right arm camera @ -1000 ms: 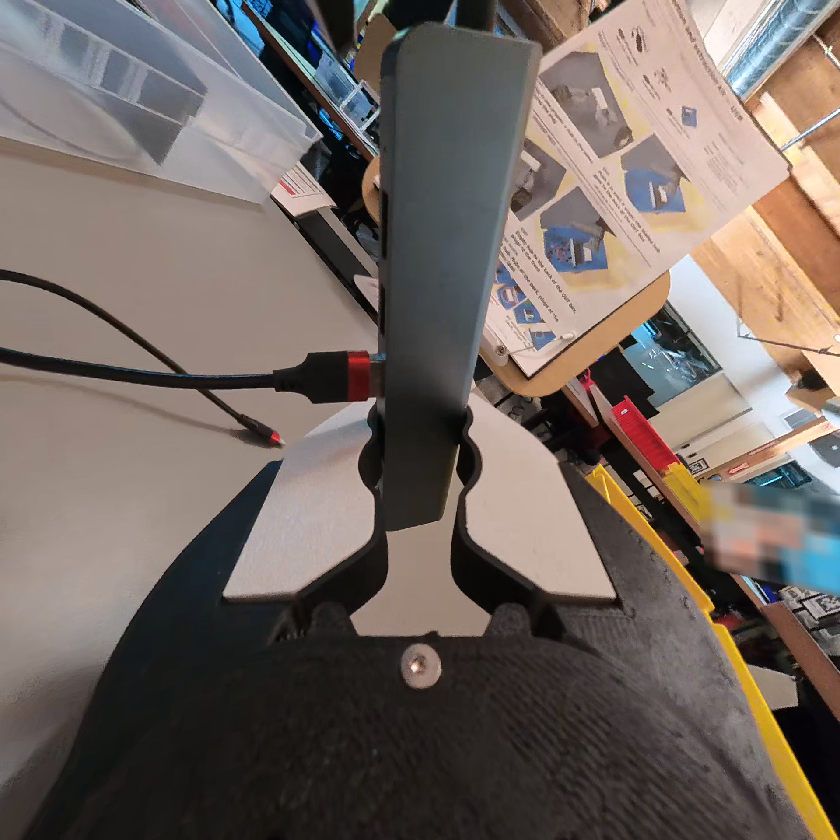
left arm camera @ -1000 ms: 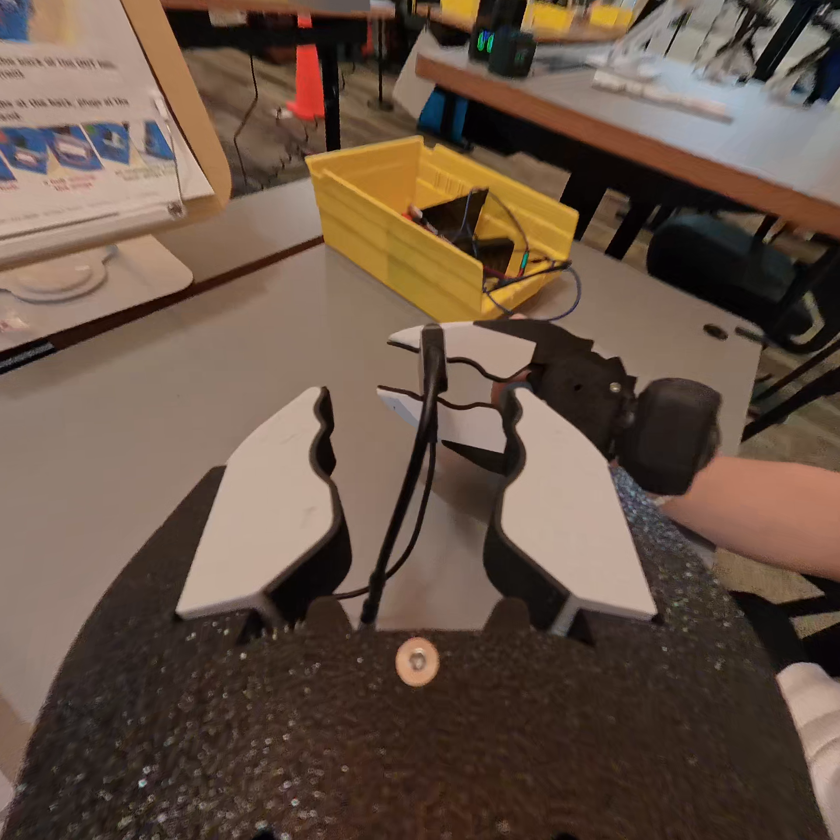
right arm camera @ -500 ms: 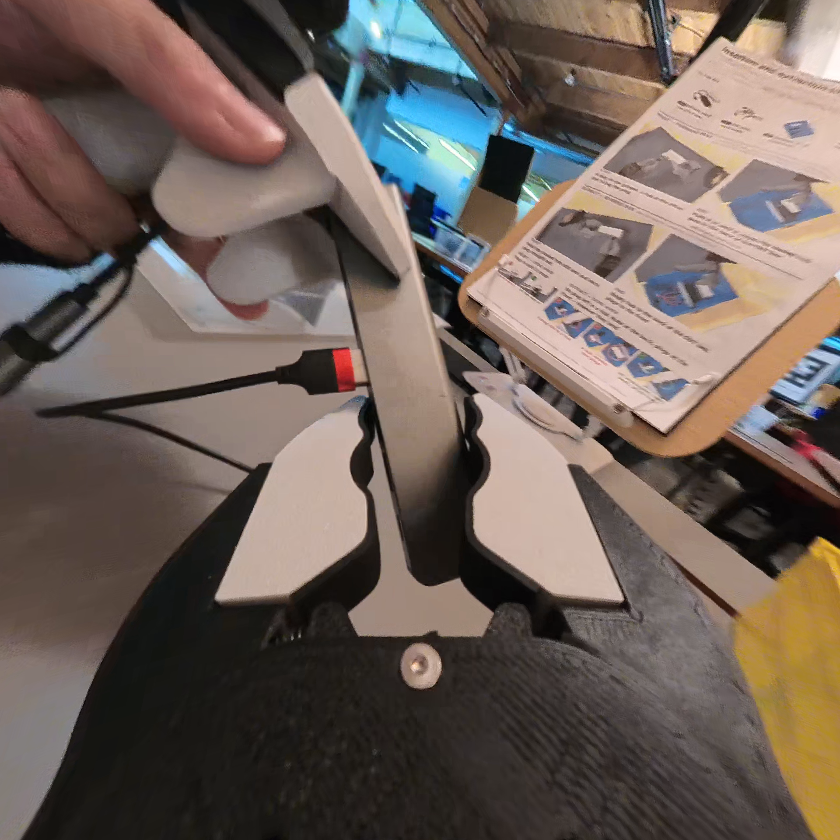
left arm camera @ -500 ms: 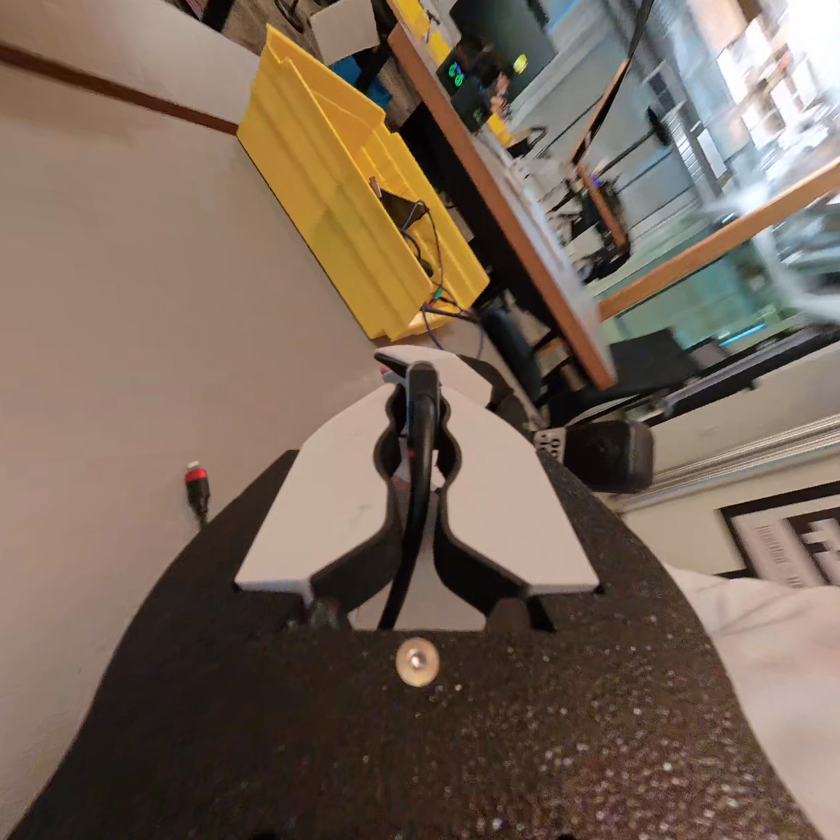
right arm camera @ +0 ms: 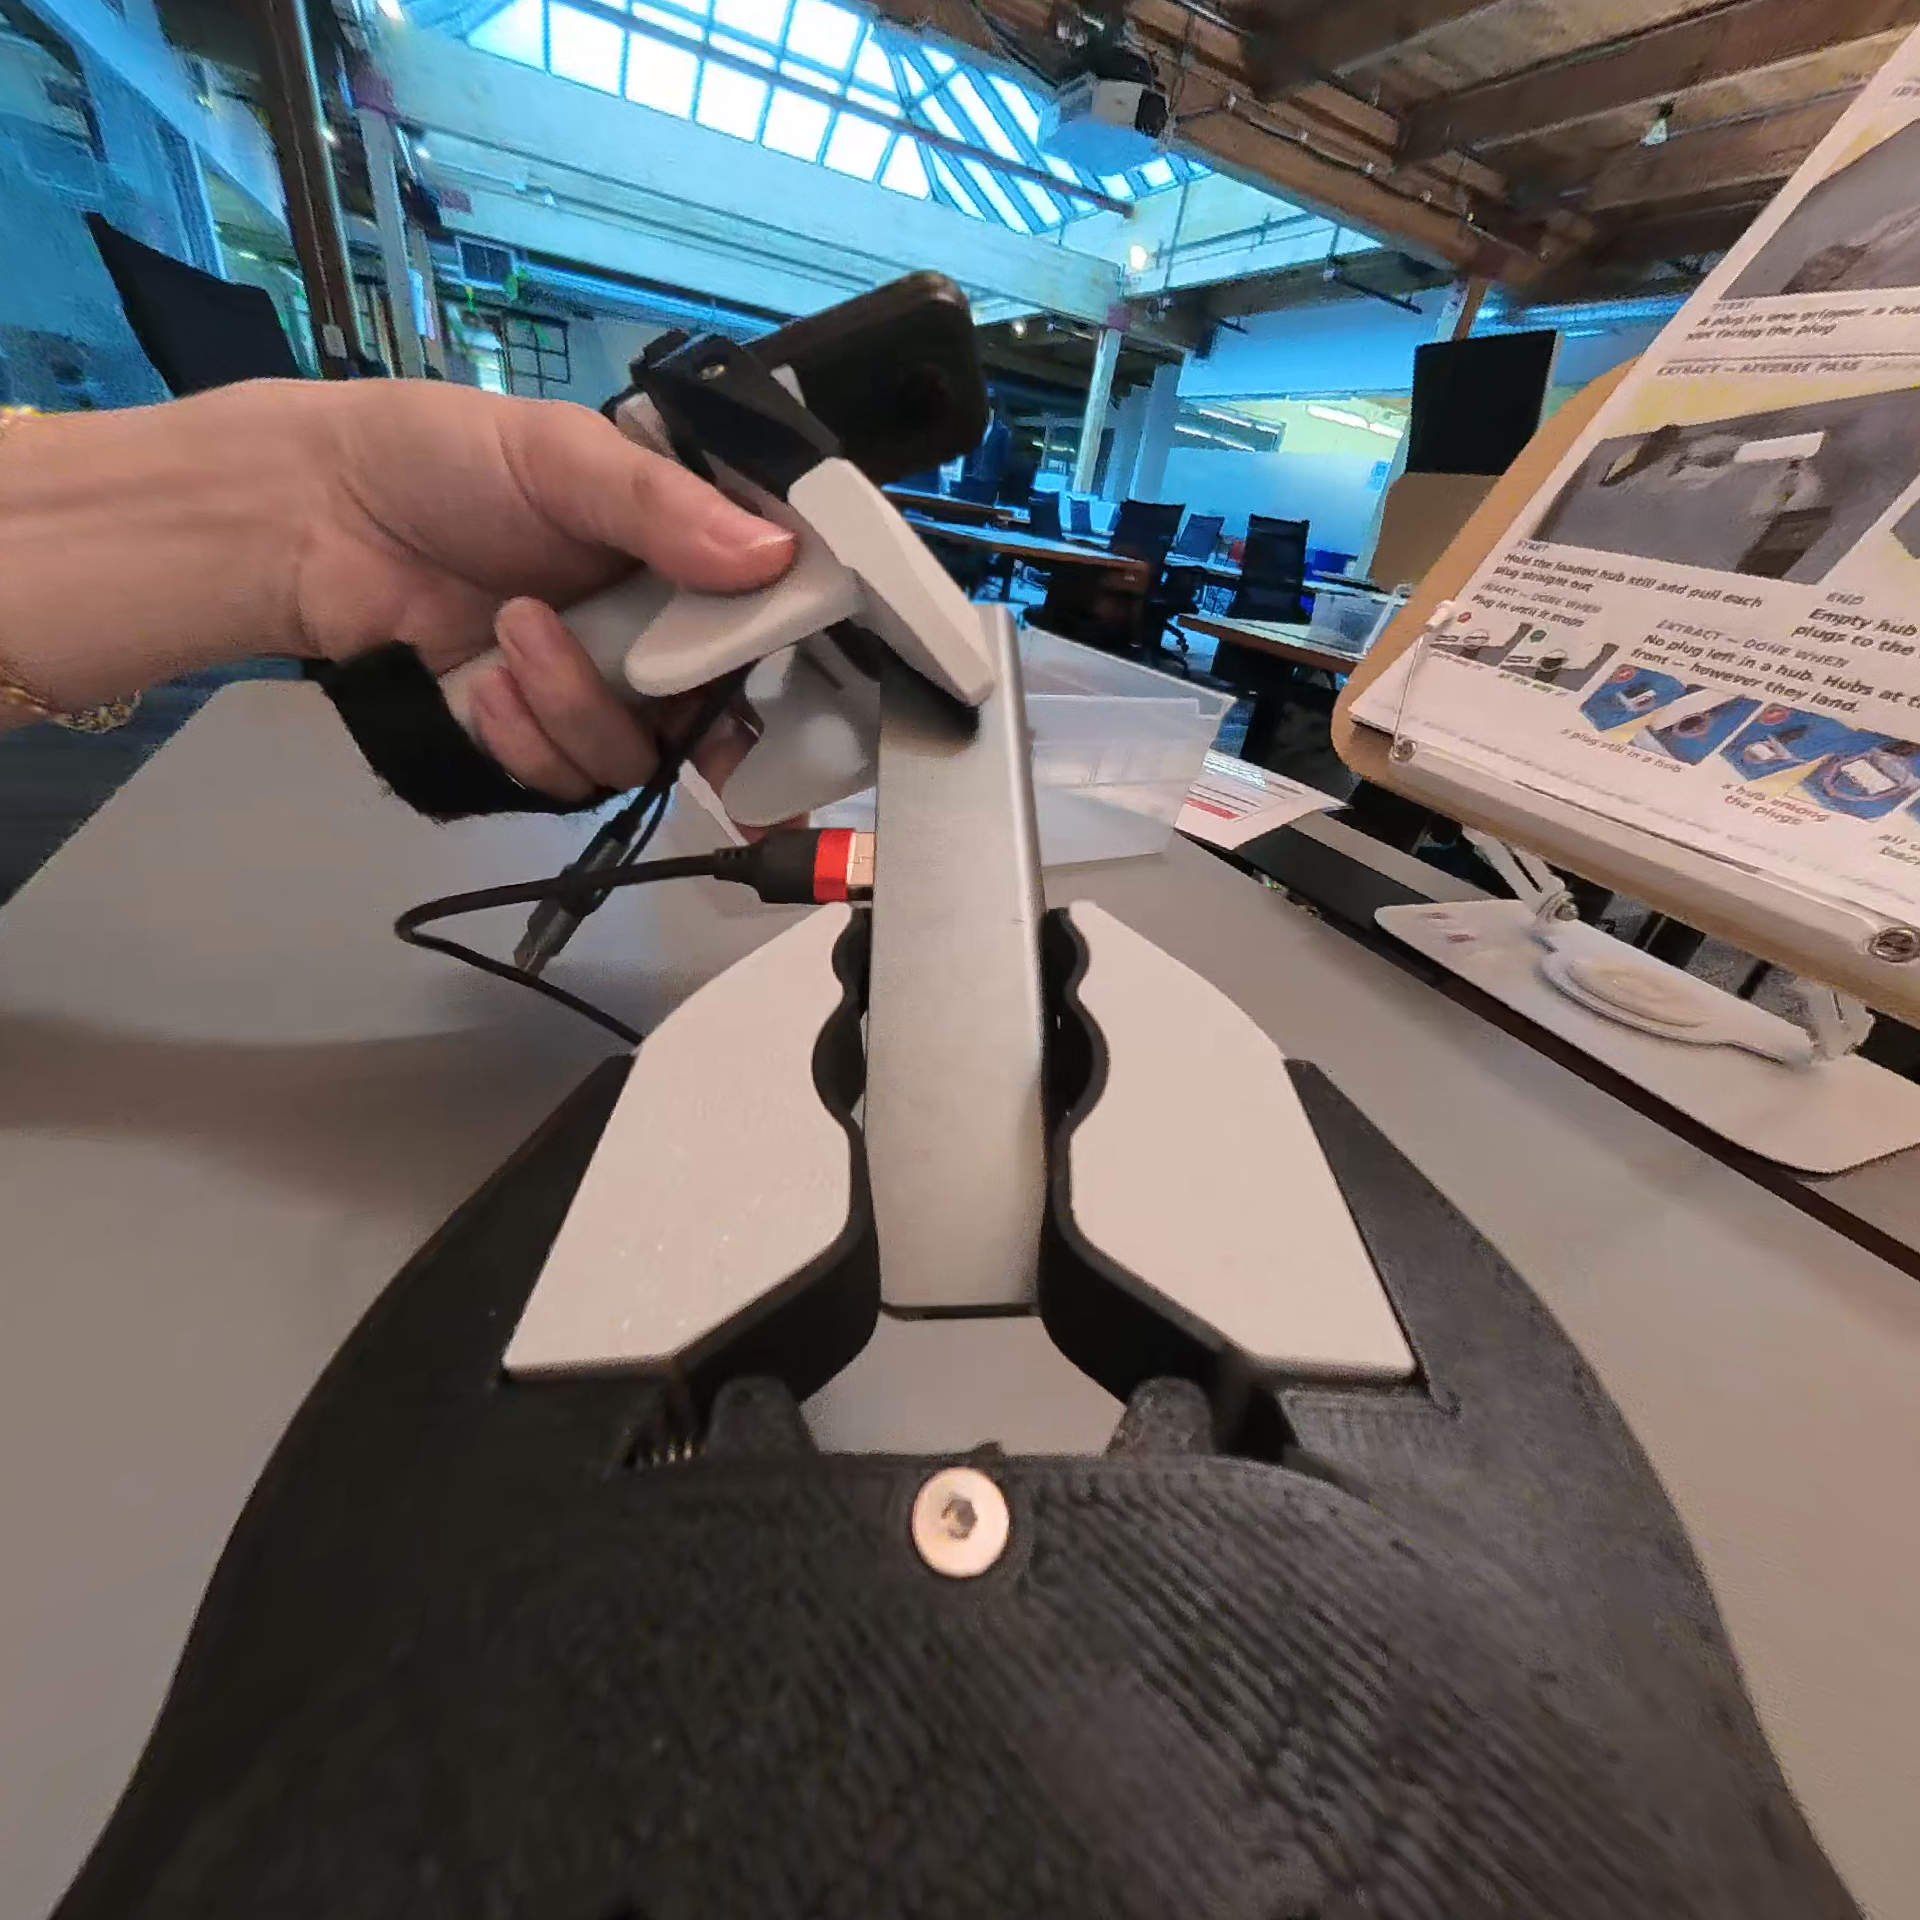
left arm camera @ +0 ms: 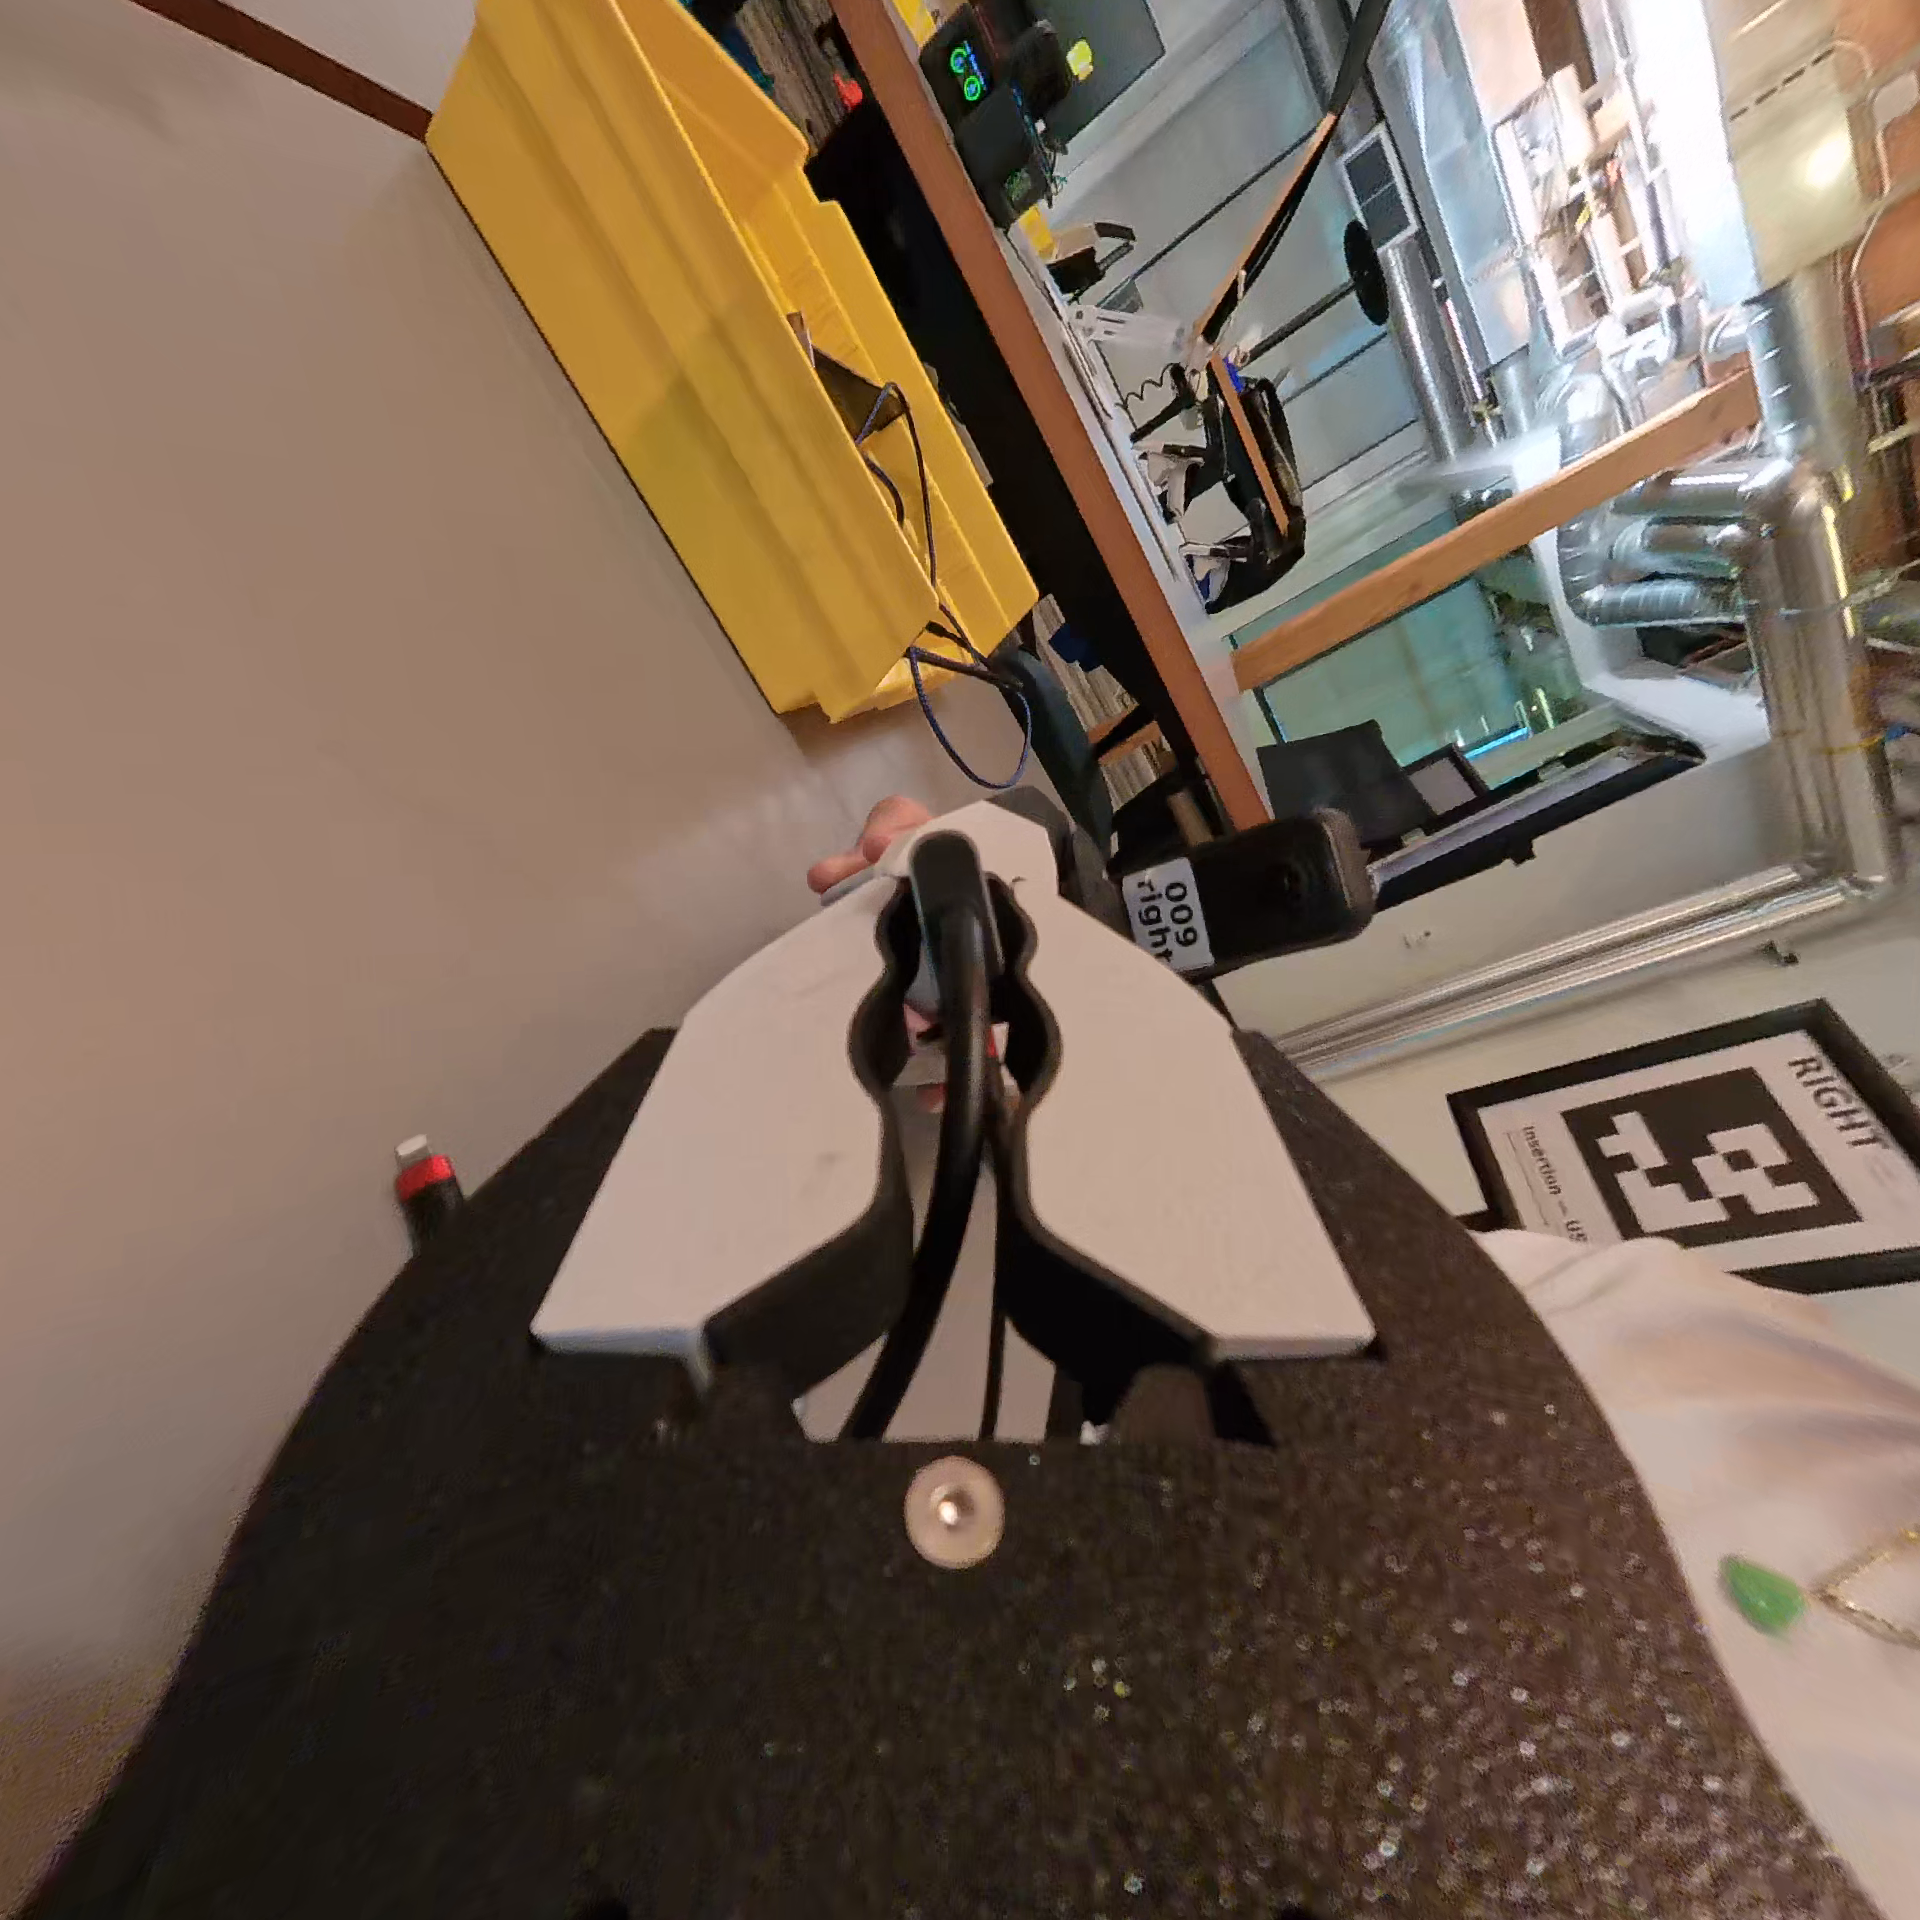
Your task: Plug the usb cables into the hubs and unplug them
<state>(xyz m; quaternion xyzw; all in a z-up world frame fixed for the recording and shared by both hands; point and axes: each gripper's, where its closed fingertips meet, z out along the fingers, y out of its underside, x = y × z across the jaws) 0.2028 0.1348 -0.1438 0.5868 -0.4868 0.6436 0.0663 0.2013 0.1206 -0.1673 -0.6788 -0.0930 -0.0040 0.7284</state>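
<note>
My right gripper (right arm camera: 956,925) is shut on a flat grey hub (right arm camera: 956,1039) and holds it on end above the table. A black cable with a red-collared plug (right arm camera: 821,868) sits in the hub's left side. My left gripper (left arm camera: 945,904) is shut on a thick black cable (left arm camera: 956,1091) at the hub's far end. In the right wrist view, a hand holds the left gripper (right arm camera: 883,665) against the top of the hub. A grey metal plug (right arm camera: 551,925) dangles below that hand. Another red-collared plug (left arm camera: 426,1184) lies on the table.
A yellow bin (left arm camera: 727,416) with wires in it stands on the grey table (left arm camera: 260,727), beyond the grippers. An instruction sheet on a stand (right arm camera: 1662,623) is to the right of the hub. A clear plastic tray (right arm camera: 1122,758) lies behind the hub. Only a small space, under 4 cm, lies between the two pairs of fingers.
My left gripper was open a second ago and has shut on the black cable at the hub's end. Both grippers have rolled and tilted; the hub stays in the right gripper.
</note>
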